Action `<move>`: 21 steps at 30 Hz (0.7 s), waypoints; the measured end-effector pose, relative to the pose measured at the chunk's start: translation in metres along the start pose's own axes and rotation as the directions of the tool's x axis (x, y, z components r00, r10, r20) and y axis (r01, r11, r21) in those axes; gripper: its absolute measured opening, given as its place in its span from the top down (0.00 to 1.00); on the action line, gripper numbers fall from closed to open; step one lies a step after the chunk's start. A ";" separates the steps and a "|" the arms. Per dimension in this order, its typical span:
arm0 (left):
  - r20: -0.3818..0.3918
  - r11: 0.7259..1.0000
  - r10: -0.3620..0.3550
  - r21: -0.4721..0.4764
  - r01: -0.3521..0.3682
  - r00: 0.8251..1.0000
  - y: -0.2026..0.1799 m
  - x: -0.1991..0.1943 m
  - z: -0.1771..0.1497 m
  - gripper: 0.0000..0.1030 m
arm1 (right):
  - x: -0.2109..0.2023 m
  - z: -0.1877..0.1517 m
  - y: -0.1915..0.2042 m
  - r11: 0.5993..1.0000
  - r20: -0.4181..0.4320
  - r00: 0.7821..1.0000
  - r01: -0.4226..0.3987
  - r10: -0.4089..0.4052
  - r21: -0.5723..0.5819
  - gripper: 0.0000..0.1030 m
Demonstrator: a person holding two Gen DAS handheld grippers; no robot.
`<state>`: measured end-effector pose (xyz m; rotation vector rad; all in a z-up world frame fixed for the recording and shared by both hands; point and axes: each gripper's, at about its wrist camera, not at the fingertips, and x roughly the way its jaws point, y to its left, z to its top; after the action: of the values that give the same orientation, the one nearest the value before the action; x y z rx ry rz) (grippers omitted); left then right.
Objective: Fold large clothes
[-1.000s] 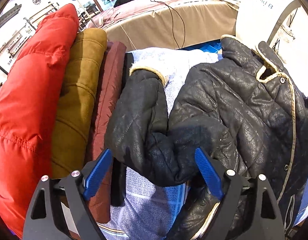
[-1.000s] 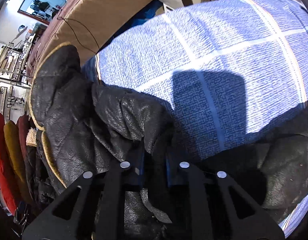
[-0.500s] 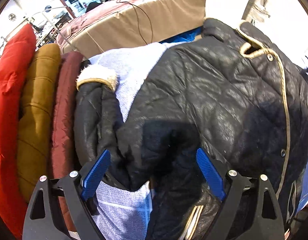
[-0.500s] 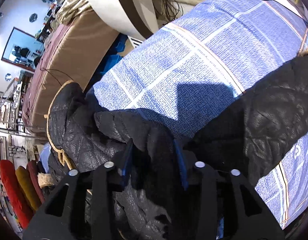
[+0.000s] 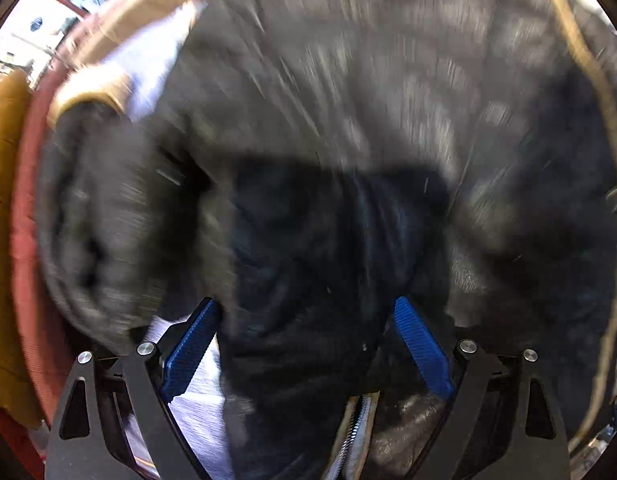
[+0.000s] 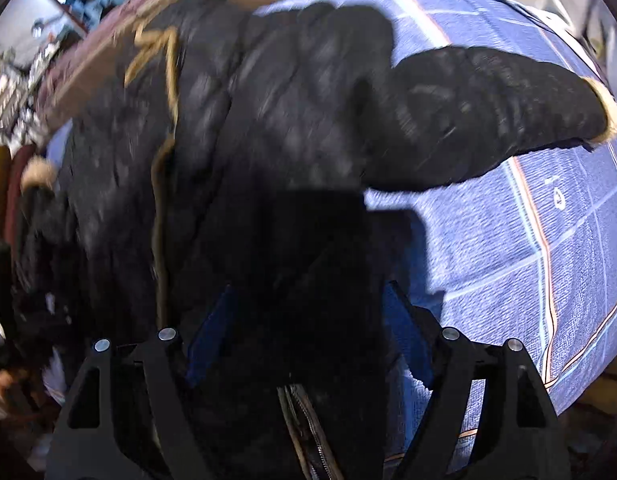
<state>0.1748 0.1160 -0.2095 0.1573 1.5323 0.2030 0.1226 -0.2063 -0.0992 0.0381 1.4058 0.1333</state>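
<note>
left gripper (image 5: 304,344): jaws spread wide, blue pads (image 5: 190,350) well apart; a dark fold of the jacket (image 5: 348,100) bulges between them. the fabric sits just beside both pads, but blur hides whether it touches; nothing is clamped.

right gripper (image 6: 308,340): jaws equally wide, pads (image 6: 210,332) apart, with the jacket's shadowed bulk between them; grip released, no pinch visible.

jacket, one: black, quilted, tan piping along its edge. it lies spread over the cloth (image 6: 528,240) and fills most of both views. zipper (image 5: 358,432) runs down near the left gripper's base; in the right wrist view a zipper (image 6: 308,440) also runs toward the gripper's base.

sleeves, two: one sleeve (image 6: 488,116) juts off the jacket over the cloth, its tan cuff (image 6: 610,120) at the tip; the other cuff (image 5: 92,92) lies at the jacket's far side, beside the folded garments.

cloth, one: blue, with pale and orange lines, under the jacket.

other garments, two counted beside the jacket: one mustard coat (image 5: 4,200) and one maroon coat (image 5: 26,240), touching each other. a red edge shows past them, too little to identify.

containers: none visible.
</note>
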 end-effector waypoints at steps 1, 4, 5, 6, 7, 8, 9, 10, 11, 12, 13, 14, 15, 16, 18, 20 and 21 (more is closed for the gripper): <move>-0.009 1.000 -0.002 -0.010 0.002 1.000 -0.001 0.007 0.000 0.13 | 0.020 -0.011 0.013 0.998 -0.052 0.997 0.050 -0.052 -0.040 0.26; -0.018 1.000 0.010 -0.007 -0.010 1.000 0.000 0.013 0.002 0.08 | 0.051 -0.024 0.028 0.993 -0.117 0.990 0.065 -0.076 -0.097 0.26; -0.015 1.000 0.002 -0.004 -0.003 1.000 0.003 0.009 0.003 0.08 | 0.049 -0.023 0.028 0.993 -0.115 0.991 0.058 -0.070 -0.098 0.26; -0.001 1.000 0.000 -0.005 0.000 1.000 0.005 0.004 0.003 0.09 | 0.044 -0.020 0.024 0.996 -0.114 0.992 0.038 -0.047 -0.083 0.26; 0.025 1.000 0.000 -0.007 0.000 1.000 0.009 -0.004 0.002 0.10 | 0.034 -0.016 0.016 0.998 -0.094 0.995 0.016 -0.022 -0.056 0.26; 0.046 1.000 0.004 -0.009 -0.003 0.999 0.011 -0.011 0.001 0.10 | 0.018 -0.010 0.004 1.000 -0.046 0.999 -0.001 0.000 -0.016 0.26; 0.066 1.000 0.008 -0.013 -0.007 0.998 0.014 -0.018 0.000 0.10 | 0.001 -0.004 -0.013 0.999 0.007 1.000 -0.019 0.019 0.035 0.26; 0.082 1.000 0.009 -0.021 -0.007 0.997 0.016 -0.025 -0.002 0.10 | -0.013 0.002 -0.030 0.996 0.049 0.998 -0.035 0.031 0.082 0.26; 0.091 1.000 0.004 -0.031 -0.001 0.996 0.019 -0.030 -0.003 0.10 | -0.027 0.009 -0.054 0.989 0.094 0.995 -0.043 0.030 0.143 0.26; 0.096 0.999 -0.002 -0.041 0.006 0.995 0.020 -0.034 -0.005 0.10 | -0.037 0.016 -0.080 0.976 0.128 0.992 -0.041 0.014 0.213 0.26; 0.100 0.999 -0.010 -0.052 0.015 0.995 0.021 -0.038 -0.006 0.10 | -0.044 0.023 -0.109 0.955 0.153 0.988 -0.055 0.010 0.290 0.26; 0.102 0.998 -0.014 -0.057 0.020 0.995 0.022 -0.041 -0.008 0.10 | -0.047 0.028 -0.139 0.925 0.174 0.984 -0.085 0.021 0.371 0.26; 0.103 0.998 -0.015 -0.060 0.021 0.995 0.020 -0.044 -0.009 0.10 | -0.047 0.032 -0.165 0.888 0.193 0.981 -0.109 0.023 0.446 0.26; 0.107 0.998 -0.016 -0.060 0.022 0.994 0.016 -0.047 -0.011 0.10 | -0.047 0.034 -0.194 0.839 0.218 0.976 -0.132 0.017 0.528 0.26; 0.115 0.999 -0.020 -0.044 0.025 0.993 0.008 -0.052 -0.014 0.10 | -0.044 0.032 -0.251 0.692 0.285 0.958 -0.214 0.013 0.689 0.26; 0.118 1.000 -0.016 -0.019 0.019 0.993 -0.003 -0.057 -0.018 0.10 | -0.032 0.027 -0.292 0.526 0.332 0.943 -0.289 0.014 0.800 0.26; 0.120 1.000 -0.023 -0.010 0.025 0.993 -0.009 -0.059 -0.019 0.10 | -0.024 0.025 -0.307 0.457 0.343 0.939 -0.314 0.022 0.832 0.26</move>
<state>0.1542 0.0937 -0.1546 0.1391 1.4130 0.1804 0.1649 -0.5120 -0.1044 1.0560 1.0274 -0.4543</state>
